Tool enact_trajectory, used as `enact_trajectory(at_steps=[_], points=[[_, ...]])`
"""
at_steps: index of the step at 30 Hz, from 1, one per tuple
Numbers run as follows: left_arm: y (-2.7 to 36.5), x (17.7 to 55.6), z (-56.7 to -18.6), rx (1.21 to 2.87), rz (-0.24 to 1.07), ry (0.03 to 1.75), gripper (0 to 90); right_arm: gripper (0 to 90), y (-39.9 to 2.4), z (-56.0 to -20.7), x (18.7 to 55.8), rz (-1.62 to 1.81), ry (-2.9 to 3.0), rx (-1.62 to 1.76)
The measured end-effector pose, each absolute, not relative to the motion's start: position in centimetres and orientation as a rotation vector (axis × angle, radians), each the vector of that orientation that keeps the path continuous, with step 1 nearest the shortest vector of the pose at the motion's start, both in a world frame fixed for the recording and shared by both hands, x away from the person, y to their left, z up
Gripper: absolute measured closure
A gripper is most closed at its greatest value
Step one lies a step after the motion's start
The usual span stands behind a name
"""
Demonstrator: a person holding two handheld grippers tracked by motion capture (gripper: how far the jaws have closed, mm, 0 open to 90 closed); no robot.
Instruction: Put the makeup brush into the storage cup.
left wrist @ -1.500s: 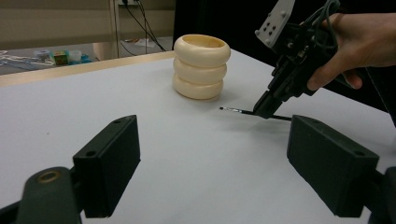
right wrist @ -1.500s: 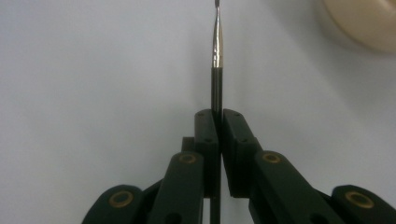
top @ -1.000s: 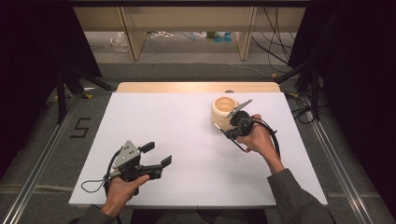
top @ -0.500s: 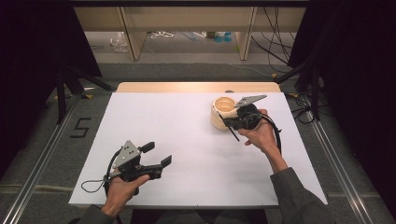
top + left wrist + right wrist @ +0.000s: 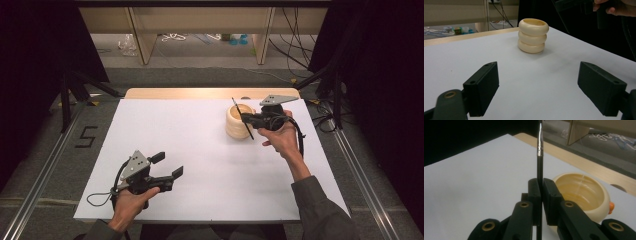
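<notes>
Holder: a cream, smooth, ribbed pen holder shaped like three stacked rings, hollow and glossy inside, standing far right on the white table.
Pen: a thin black pen with a shiny metal tip, straight and slim.
Right gripper: jaws pressed together on the pen's shaft, pinching it; the pen runs across the holder's rim, tip raised.
Left gripper: matte black blocky jaws spread wide, nothing between them, near left, well apart from the holder.
</notes>
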State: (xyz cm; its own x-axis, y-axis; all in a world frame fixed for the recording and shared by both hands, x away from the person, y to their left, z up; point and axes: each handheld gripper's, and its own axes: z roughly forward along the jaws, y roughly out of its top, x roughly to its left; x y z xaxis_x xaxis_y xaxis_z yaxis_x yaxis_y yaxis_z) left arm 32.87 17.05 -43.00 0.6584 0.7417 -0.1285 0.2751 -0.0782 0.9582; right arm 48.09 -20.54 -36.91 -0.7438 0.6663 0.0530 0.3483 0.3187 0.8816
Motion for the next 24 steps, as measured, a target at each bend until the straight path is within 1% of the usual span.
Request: enact_trajectory(at_steps=[10,24], points=[[17.1,32.9,-43.0,1.653,0.476,0.845,17.0,85.6,-21.1,-36.6,49.2,1.455,2.207,0.938],[17.1,32.9,-43.0,1.651,0.475,0.845,17.0,85.7,-20.5,-36.0,51.3,1.492,2.188,0.951]])
